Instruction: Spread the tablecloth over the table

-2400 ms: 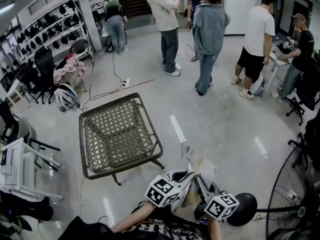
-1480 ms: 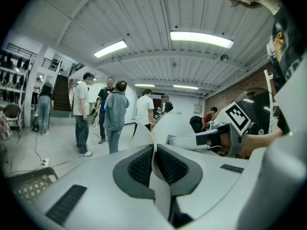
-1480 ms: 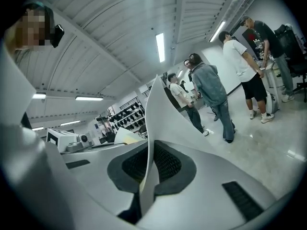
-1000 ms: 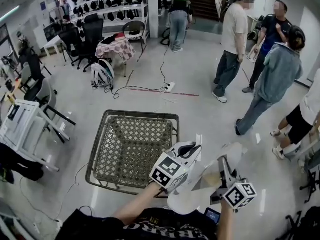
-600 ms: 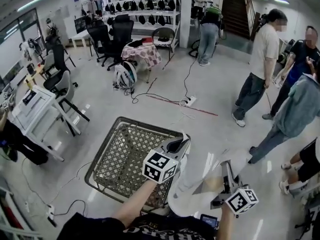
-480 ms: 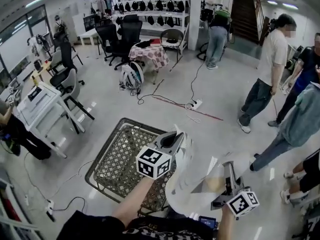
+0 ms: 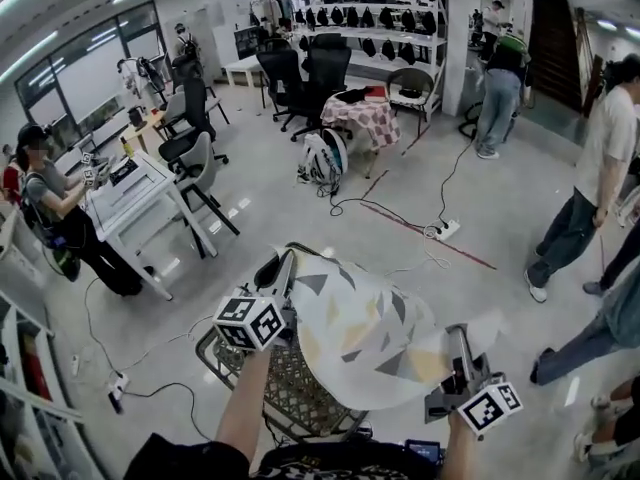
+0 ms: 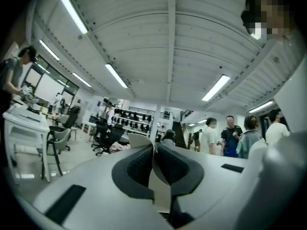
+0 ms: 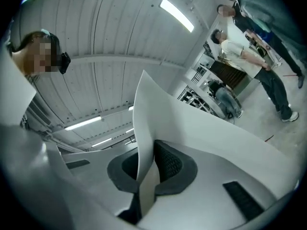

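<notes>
Two hand-held grippers each pinch an edge of the tablecloth (image 7: 372,330), a white sheet printed with grey and tan triangles, and hold it up in the air between them. The left gripper (image 7: 280,271) has its jaws clenched flat on a thin fold of the cloth (image 8: 159,190), with the dark pads (image 8: 136,169) pressed on either side of it. The right gripper (image 7: 457,342) grips the opposite edge just as tightly, and a broad flap of the cloth (image 9: 192,123) rises past its jaws. The sheet billows above the woven lattice table (image 7: 288,393) and hides its far and right edges. Only the table's near-left corner shows bare under the cloth. Several people (image 7: 590,173) stand well apart on the floor at the right.
</notes>
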Demonstrator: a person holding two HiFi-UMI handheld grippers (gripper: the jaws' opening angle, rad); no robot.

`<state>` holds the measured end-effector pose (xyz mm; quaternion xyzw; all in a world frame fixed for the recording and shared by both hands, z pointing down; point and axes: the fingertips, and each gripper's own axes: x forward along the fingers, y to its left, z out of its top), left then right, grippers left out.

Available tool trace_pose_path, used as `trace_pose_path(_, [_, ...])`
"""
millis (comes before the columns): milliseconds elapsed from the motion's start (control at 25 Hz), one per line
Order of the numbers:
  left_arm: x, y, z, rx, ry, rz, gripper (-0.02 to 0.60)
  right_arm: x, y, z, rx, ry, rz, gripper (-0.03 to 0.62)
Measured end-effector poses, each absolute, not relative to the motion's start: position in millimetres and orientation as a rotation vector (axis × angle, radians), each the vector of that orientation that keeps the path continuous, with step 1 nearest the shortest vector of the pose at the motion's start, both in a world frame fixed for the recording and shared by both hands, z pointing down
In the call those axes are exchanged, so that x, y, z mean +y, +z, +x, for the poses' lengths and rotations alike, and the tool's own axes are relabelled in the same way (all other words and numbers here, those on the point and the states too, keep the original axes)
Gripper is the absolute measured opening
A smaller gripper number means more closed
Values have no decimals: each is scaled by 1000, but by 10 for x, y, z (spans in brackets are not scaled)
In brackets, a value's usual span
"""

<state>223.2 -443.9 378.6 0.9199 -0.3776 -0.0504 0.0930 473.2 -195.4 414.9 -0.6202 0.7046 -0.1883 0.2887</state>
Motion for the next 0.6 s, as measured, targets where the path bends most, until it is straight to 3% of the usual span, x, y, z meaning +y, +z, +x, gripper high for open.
trace_pose_path(320, [-4498, 4287, 448, -1562, -140, 2410, 44, -2571, 4352, 4171, 2066, -687, -1426, 18])
trace_pose_path(600, [-3857, 4752, -509, -1767, -112, 2175, 48, -2780, 4446, 3822, 2204, -821, -1276, 18])
